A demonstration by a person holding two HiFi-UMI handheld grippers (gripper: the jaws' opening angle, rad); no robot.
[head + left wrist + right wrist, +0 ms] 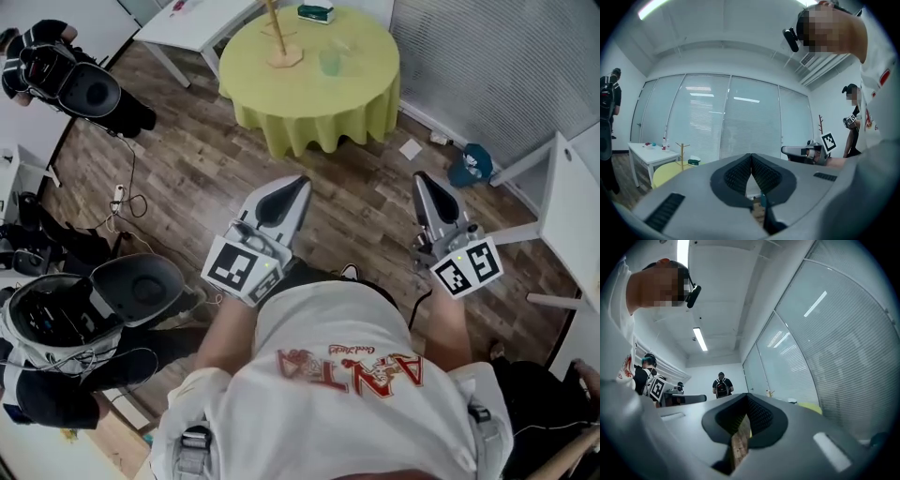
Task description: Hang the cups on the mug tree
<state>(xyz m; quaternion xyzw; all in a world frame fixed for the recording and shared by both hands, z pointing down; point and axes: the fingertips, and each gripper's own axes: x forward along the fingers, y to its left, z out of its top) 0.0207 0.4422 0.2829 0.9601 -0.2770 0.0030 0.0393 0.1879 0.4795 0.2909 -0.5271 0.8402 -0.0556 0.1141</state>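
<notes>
A wooden mug tree [279, 39] stands on a round table with a yellow-green cloth [309, 103] at the far end of the head view. Beside it stand a clear green cup [330, 62] and a teal box [316, 12]. Both grippers are held close to the person's body, well short of the table. My left gripper [302, 182] is shut with nothing in it, its jaws meeting at the tip [751, 155]. My right gripper [419, 177] is also shut and empty [746, 395]. The left gripper view shows the mug tree [682, 152] far off.
A white table [202, 23] stands behind the round one, and another white table [574, 202] is at the right. Black bags and gear [75, 89] and a seat [131, 289] line the left side. A blue object [472, 164] lies on the wooden floor. A person [721, 386] stands far off.
</notes>
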